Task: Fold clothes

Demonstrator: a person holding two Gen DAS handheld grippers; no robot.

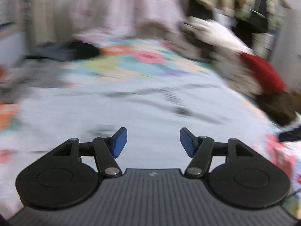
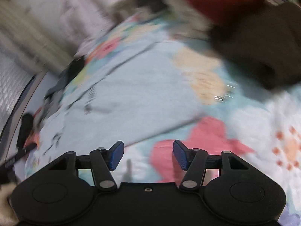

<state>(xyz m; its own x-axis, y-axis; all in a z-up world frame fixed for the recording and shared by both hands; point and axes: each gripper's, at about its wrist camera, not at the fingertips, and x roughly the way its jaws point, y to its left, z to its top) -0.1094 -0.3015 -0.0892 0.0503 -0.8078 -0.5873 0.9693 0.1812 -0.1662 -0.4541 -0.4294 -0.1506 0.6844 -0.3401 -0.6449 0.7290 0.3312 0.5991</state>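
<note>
Bedspread [image 1: 131,62] with bright floral print, spanning both views. Pale blue garment [image 1: 150,109] with dark lettering, spread flat on top, near the middle. Heap of other clothes along the far right edge: red piece [image 1: 263,71], brown piece [image 2: 263,52], white piece [image 1: 216,32]; dark items [image 1: 65,50] at the far left. Left gripper [image 1: 153,142] wide apart over the blue garment, gripping nothing. Right gripper [image 2: 148,155] equally wide, empty, just beside the garment's edge. No crease visible on the blue piece through the blur; heap unfolded, so much apparently left.
</note>
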